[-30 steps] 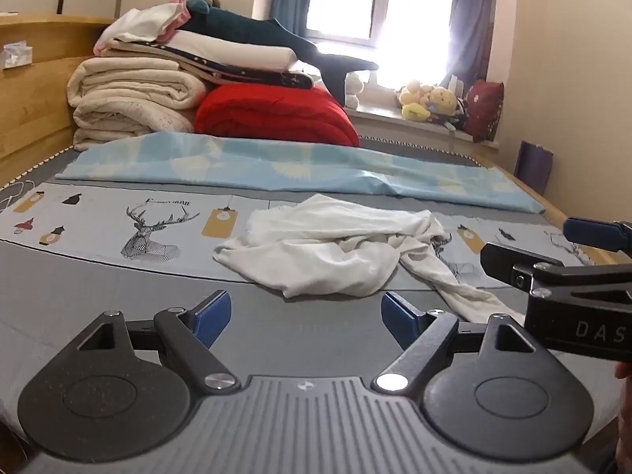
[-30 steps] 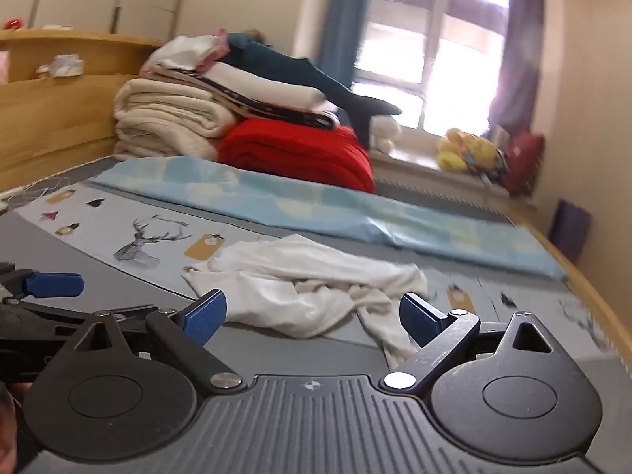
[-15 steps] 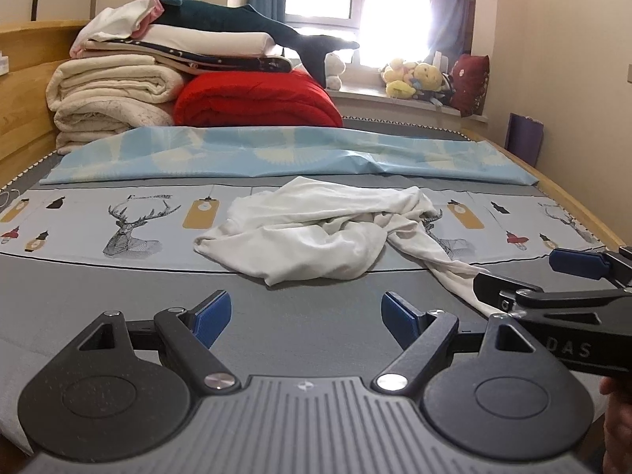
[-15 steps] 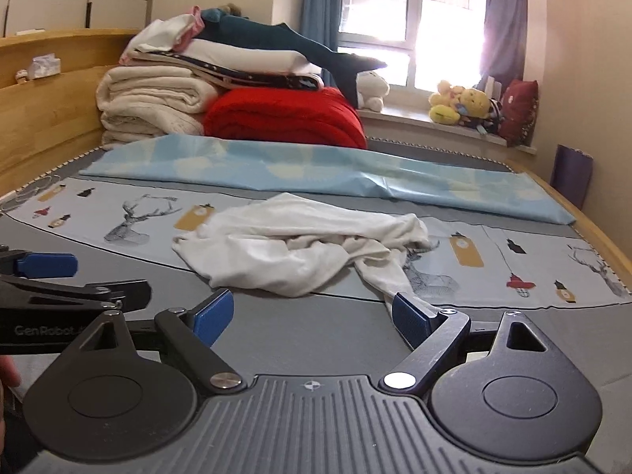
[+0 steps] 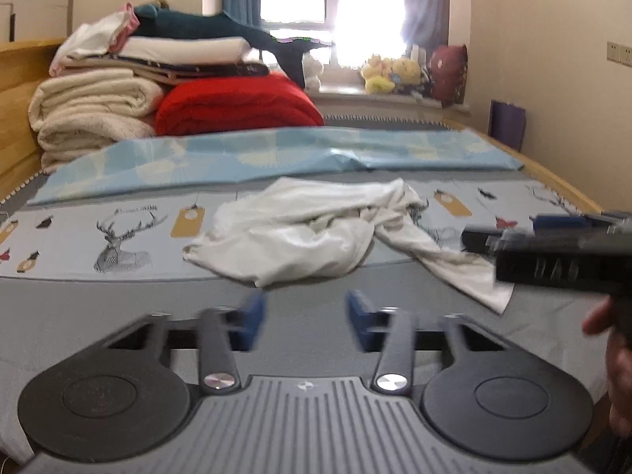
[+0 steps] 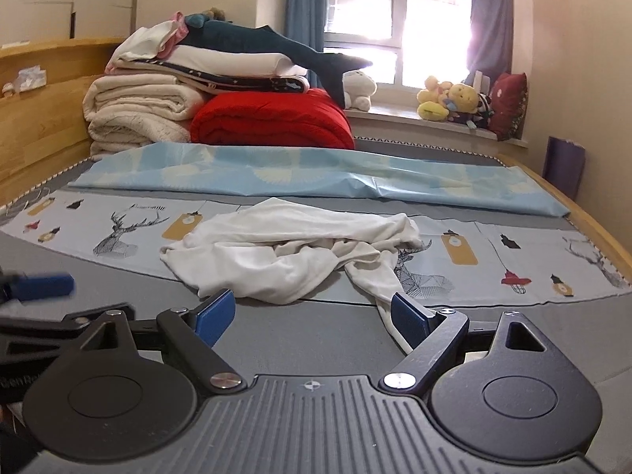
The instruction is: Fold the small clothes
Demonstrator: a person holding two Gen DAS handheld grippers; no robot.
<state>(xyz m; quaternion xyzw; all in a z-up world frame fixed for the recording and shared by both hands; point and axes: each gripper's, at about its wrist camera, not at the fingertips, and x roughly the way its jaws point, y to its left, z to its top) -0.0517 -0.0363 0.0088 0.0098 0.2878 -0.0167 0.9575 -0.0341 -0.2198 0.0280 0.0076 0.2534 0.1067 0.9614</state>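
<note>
Bare grey mattress ahead — crumpled white garment beyond.

Blurred "DAS" on right gripper side — partial "GenRo" on left gripper, rest unreadable

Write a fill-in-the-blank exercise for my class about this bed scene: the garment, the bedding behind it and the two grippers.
1. The crumpled garment lying on the bed is ____ in colour.
2. The folded quilt beside the cream blankets is ____.
3. The plush shark lies on ____ of the bedding pile.
4. Nothing is between the fingers of the left gripper or the right gripper; both are ____.

Missing words: white; red; top; empty
</note>
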